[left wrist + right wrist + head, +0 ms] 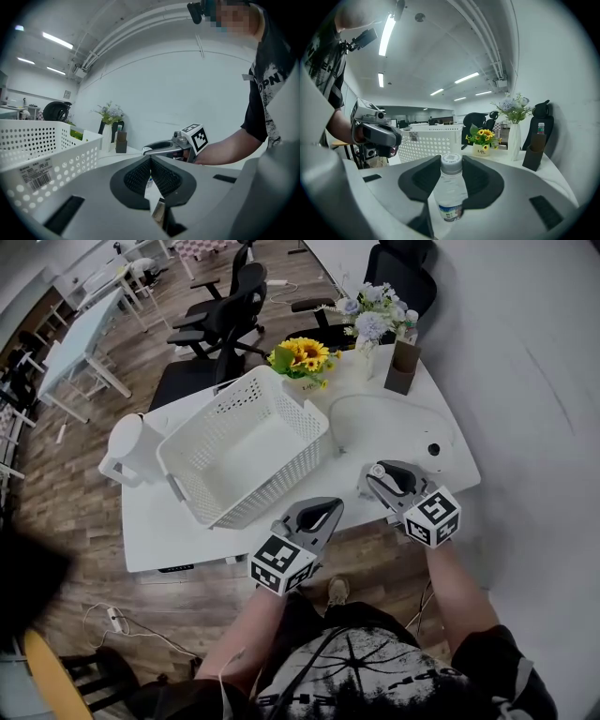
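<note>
The right claw (450,164) is clamped on a small clear plastic water bottle with a white cap (451,187). The pads press its body from both sides, and the cap pokes out past the tips. In the head view this claw (375,472) hangs over the near right part of the white counter (155,526), just beside the near corner of the white perforated plastic basket (272,493).

The left claw (150,159) carries nothing. Its ribbed pads meet at the tip, and it hovers at the counter's near edge by the basket's near wall.

I judge the step in hand to be a carry, with the bottle gripped and off the counter. Any move from here calls for a steady squeeze, since the bottle is slick and round, and for enough height to clear the basket's rim.

A white jug (131,451) stands left of the basket. A pot of yellow sunflowers (302,354) stands behind it.
</note>
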A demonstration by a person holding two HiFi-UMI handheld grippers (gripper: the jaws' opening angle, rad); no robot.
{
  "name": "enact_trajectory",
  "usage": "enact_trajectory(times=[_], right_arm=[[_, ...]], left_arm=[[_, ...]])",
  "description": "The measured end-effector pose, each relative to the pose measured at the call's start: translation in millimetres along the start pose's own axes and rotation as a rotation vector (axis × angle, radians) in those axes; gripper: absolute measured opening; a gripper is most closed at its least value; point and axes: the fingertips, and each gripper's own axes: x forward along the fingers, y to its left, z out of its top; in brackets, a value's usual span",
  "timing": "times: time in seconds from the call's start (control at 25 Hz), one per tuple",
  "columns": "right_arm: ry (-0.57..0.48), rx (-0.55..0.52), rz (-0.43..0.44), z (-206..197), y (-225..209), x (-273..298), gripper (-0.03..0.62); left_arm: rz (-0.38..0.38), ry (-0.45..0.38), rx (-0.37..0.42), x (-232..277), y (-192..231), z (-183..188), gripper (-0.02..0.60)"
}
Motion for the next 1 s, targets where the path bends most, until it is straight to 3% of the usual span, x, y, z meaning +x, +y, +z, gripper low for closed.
enact_trajectory(times=[0.48, 0.76, 1.0], right_arm=[[-0.005, -0.019, 0.005, 19, -1, -13, 0.152], [-0.031, 0.026, -0.098, 35, -8, -40, 0.15], [-0.068, 0.012, -0.127, 43, -3, -64, 0.041]], left_arm=[[0.013, -0.035, 0.026, -1, 3, 20, 0.009], [0.014, -0.055, 0.057, 2, 1, 34, 0.009], [0.03, -0.069, 0.068, 0, 0, 40, 0.009]])
